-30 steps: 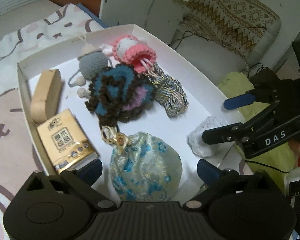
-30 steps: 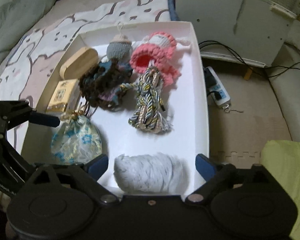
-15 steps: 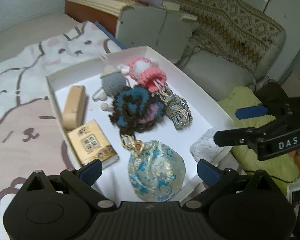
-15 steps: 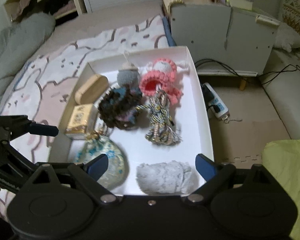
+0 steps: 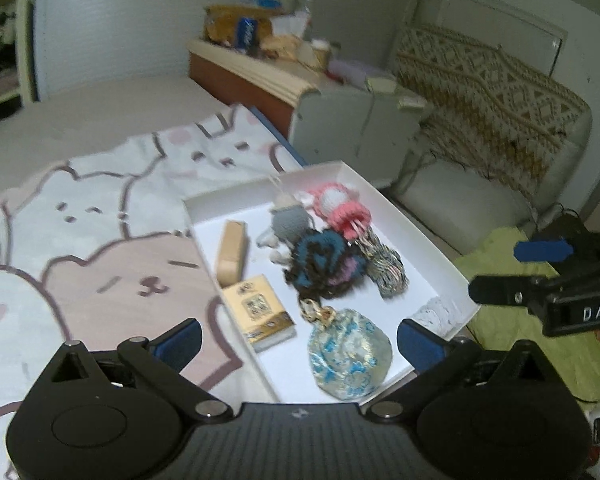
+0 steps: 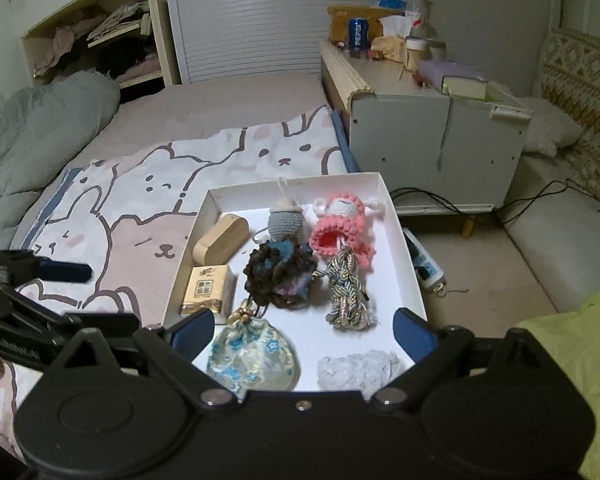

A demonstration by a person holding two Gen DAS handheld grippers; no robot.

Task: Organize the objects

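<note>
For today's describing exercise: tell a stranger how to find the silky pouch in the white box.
Find the white box lying on the bunny-print blanket. At its near end, beside the white fluffy bundle, lies the pouch: the only shiny, blue-flowered fabric item, cinched with gold beads.

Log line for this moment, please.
left tongs: open, empty | right tongs: open, empty | tray: items inside | phase: hovering

bunny-print blanket [image 6: 148,208] | Pepsi can [image 6: 358,32] | power strip [image 6: 424,264]
</note>
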